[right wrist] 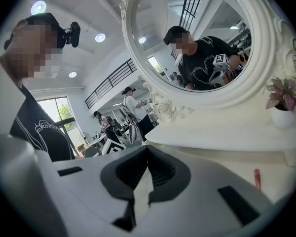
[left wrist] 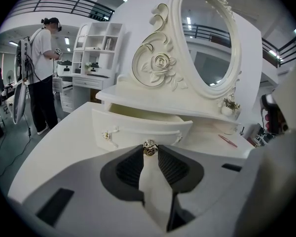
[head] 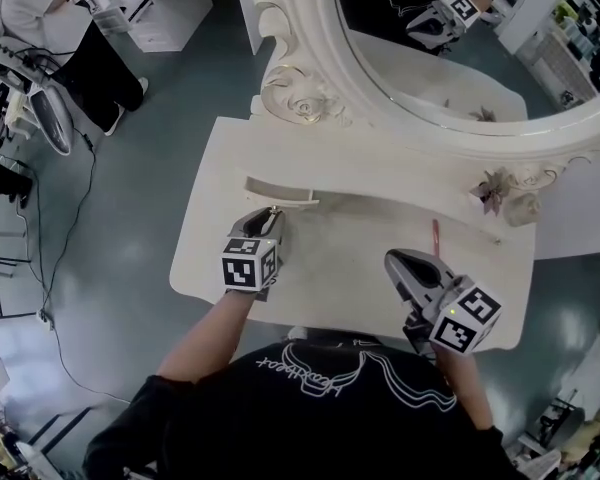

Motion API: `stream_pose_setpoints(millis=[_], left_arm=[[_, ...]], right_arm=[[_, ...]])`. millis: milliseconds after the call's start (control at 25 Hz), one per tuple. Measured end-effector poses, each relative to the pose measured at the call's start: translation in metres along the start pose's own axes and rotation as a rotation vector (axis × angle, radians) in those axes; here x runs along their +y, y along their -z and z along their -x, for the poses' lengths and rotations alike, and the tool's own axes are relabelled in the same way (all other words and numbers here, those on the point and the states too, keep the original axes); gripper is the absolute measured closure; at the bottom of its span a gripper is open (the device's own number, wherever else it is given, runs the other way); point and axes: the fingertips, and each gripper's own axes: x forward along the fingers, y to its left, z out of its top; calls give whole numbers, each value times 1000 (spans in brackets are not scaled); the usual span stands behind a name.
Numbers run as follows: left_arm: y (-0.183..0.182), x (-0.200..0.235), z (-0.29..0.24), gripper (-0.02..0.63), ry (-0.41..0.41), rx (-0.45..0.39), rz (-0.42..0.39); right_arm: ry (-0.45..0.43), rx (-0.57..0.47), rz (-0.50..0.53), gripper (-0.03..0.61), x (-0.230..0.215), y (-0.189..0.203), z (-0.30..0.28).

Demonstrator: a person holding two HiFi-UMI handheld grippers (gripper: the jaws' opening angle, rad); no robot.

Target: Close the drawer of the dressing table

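At the white dressing table [head: 330, 273], my left gripper [head: 272, 213] reaches forward on a bare, outstretched forearm and tips downward toward the drawer [left wrist: 138, 128]. The drawer stands partly pulled out from the shelf beneath the mirror [head: 460, 58], below the carved rose on the mirror's frame. The left jaws are closed on the drawer's small round metal knob [left wrist: 149, 147], which sits pinched at their tips. My right gripper [right wrist: 147, 153] hangs over the tabletop in front of the mirror, nearer my body than the left, and points toward the mirror. Its jaws meet at the tips with nothing between them. A pink pen [head: 435, 236] lies between that gripper and the mirror.
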Motion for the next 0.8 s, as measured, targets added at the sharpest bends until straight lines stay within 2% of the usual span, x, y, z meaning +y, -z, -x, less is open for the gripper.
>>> stream_pose_setpoints(millis=[800], left_arm=[[-18, 7, -24, 518, -14, 3, 0]], right_arm=[[24, -27, -17, 575, -21, -13, 4]])
